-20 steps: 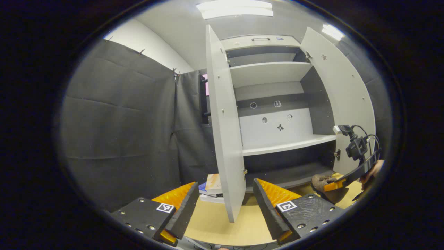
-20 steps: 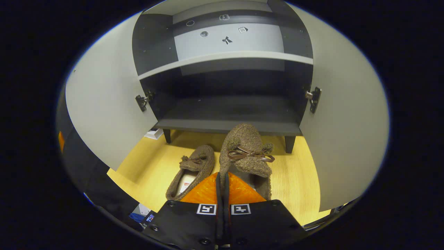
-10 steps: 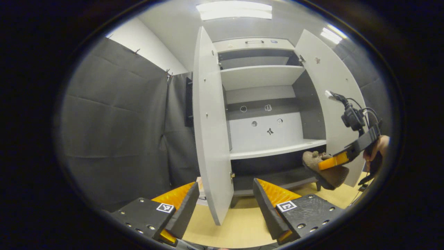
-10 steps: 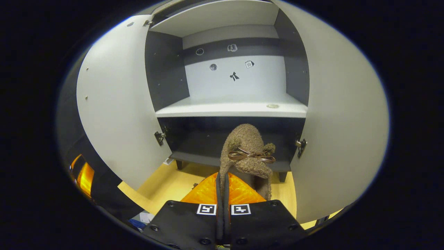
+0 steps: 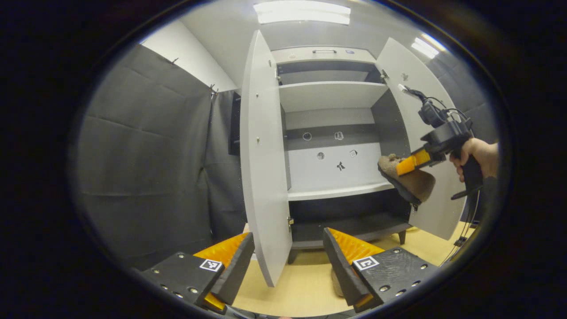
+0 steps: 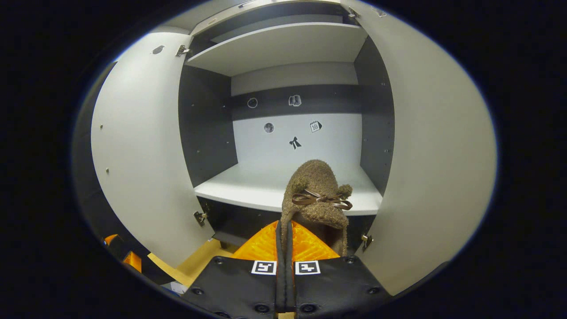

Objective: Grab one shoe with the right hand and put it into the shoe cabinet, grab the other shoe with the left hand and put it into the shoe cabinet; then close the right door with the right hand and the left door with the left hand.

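Right gripper [image 6: 283,230] clamped on a brown fuzzy shoe [image 6: 315,195], jaws pressed nearly together on the shoe's edge, toe pointing forward into the shoe cabinet [image 6: 208,133]. Held in the air in front of the middle shelf [image 6: 248,186], bow on top, not touching the shelf board. Seen from the left gripper view as well: the same shoe [image 5: 405,179] gripped by the right gripper [image 5: 409,163], a hand [image 5: 478,155] wrapped round its handle, sole tilted down, level with the middle shelf [image 5: 336,191] and close against the open right door [image 5: 436,208].

Both doors swung wide; left door [image 5: 261,168] edge-on in the left gripper view, standing between that gripper's two fingers.

Left gripper [image 5: 285,261] low over the wooden floor [image 5: 301,283], jaws spread wide, nothing between them. Just behind its right finger, a small brownish shape [image 5: 335,283] on the floor, possibly the other shoe, mostly hidden and hard to make out.

Upper shelf [image 6: 283,44] bare and pale; a few small stickers [image 6: 294,142] on the back panel above the middle shelf.
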Action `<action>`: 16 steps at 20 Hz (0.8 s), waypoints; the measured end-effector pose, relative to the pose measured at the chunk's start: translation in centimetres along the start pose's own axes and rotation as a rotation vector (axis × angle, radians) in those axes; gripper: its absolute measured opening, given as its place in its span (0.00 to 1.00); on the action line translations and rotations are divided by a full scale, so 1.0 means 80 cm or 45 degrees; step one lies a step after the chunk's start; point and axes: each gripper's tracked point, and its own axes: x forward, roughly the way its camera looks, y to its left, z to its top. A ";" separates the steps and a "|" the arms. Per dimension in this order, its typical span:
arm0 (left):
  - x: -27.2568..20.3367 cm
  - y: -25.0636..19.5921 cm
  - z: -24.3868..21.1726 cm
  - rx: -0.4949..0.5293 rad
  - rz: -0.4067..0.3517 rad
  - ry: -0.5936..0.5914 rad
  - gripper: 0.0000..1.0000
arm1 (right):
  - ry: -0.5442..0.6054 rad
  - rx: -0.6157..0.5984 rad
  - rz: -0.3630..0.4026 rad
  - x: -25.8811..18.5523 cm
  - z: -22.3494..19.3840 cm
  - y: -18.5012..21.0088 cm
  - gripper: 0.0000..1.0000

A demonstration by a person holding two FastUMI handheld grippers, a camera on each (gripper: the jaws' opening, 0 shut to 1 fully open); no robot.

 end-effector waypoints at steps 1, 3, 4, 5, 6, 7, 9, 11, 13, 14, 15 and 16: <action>-0.001 0.001 -0.002 -0.003 0.001 0.003 0.90 | -0.016 -0.006 -0.007 0.007 0.011 -0.003 0.01; -0.002 0.004 -0.006 -0.011 -0.001 0.012 0.90 | -0.040 -0.019 -0.024 0.024 0.033 -0.008 0.01; -0.002 0.005 -0.008 -0.013 -0.003 0.016 0.90 | -0.054 -0.027 -0.034 0.033 0.045 -0.010 0.01; -0.003 0.006 -0.010 -0.013 -0.004 0.019 0.90 | -0.066 -0.033 -0.043 0.041 0.056 -0.013 0.01; -0.003 0.008 -0.011 -0.011 -0.002 0.021 0.90 | -0.076 -0.037 -0.049 0.049 0.066 -0.014 0.01; -0.004 0.011 -0.013 -0.009 0.002 0.024 0.98 | -0.084 -0.043 -0.058 0.061 0.076 -0.017 0.00; -0.007 0.017 -0.017 -0.012 0.009 0.032 0.98 | -0.089 -0.075 -0.082 0.084 0.091 -0.023 0.01; -0.010 0.023 -0.022 -0.018 0.020 0.044 0.98 | -0.082 -0.115 -0.120 0.108 0.101 -0.032 0.00; -0.014 0.031 -0.024 -0.018 0.034 0.051 0.98 | -0.065 -0.136 -0.150 0.131 0.105 -0.039 0.01; -0.015 0.035 -0.025 -0.018 0.041 0.055 0.98 | -0.053 -0.148 -0.162 0.144 0.107 -0.044 0.01; -0.019 0.037 -0.027 -0.020 0.045 0.059 0.98 | -0.035 -0.157 -0.177 0.156 0.104 -0.048 0.01; -0.020 0.038 -0.028 -0.020 0.048 0.063 0.98 | -0.009 -0.168 -0.188 0.166 0.101 -0.051 0.01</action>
